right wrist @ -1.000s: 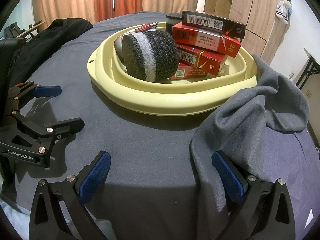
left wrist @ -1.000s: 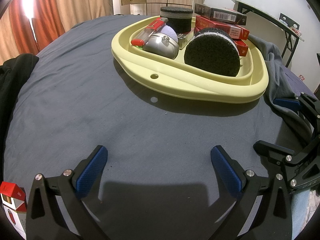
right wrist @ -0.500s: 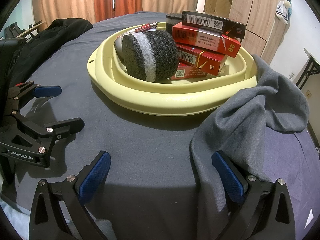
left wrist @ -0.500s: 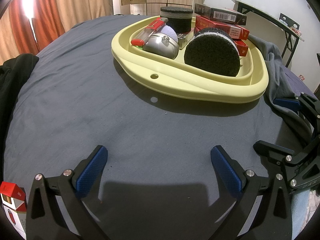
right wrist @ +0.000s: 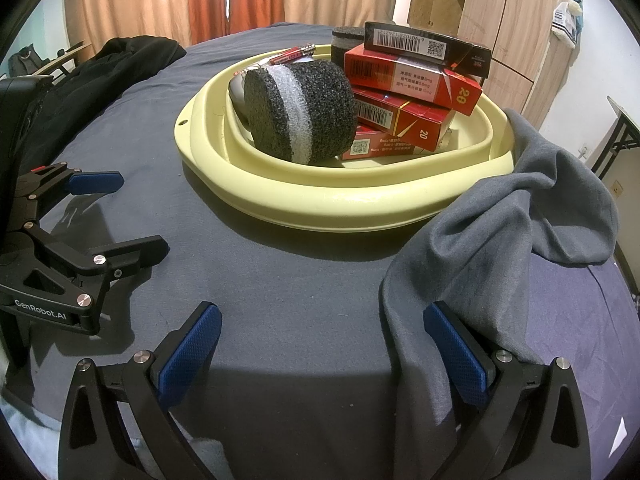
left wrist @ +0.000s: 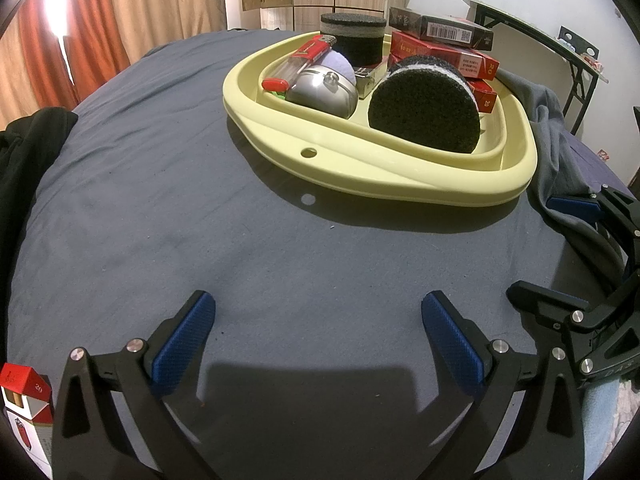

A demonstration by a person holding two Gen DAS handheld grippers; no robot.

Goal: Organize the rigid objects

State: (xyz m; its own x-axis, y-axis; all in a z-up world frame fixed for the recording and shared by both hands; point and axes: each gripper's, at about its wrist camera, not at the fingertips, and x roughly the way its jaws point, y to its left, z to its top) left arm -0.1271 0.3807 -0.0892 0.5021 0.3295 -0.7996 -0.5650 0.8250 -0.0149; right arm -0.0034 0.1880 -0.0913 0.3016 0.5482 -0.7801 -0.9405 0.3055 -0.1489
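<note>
The left hand-held gripper [left wrist: 318, 322] hangs low over the dark bed sheet [left wrist: 168, 208] with its blue pads spread wide and nothing between them. The right hand-held gripper [right wrist: 322, 330] is likewise spread and empty, its right pad just touching a fold of the grey cloth [right wrist: 516, 224].

The yellow tray [left wrist: 384, 168] sits ahead, at about 1 o'clock in the left view and 12 o'clock in the right. It already holds a round black sponge [left wrist: 424, 110] standing on edge, a second sponge [left wrist: 354, 38] at the back, a stack of red boxes [right wrist: 404, 92], a silver metal piece [left wrist: 324, 90] and a red lighter [left wrist: 310, 54].

One red-and-white box [left wrist: 24, 400] stands outside the tray, at the left view's 8 o'clock edge. It looks like the piece left to gather. I would turn the left gripper toward it, square the pads to its broad faces, close gently so the card does not crush, and set it on the tray's open floor rather than atop the leaning stack.

Both grippers point forward, roughly level, side by side.
</note>
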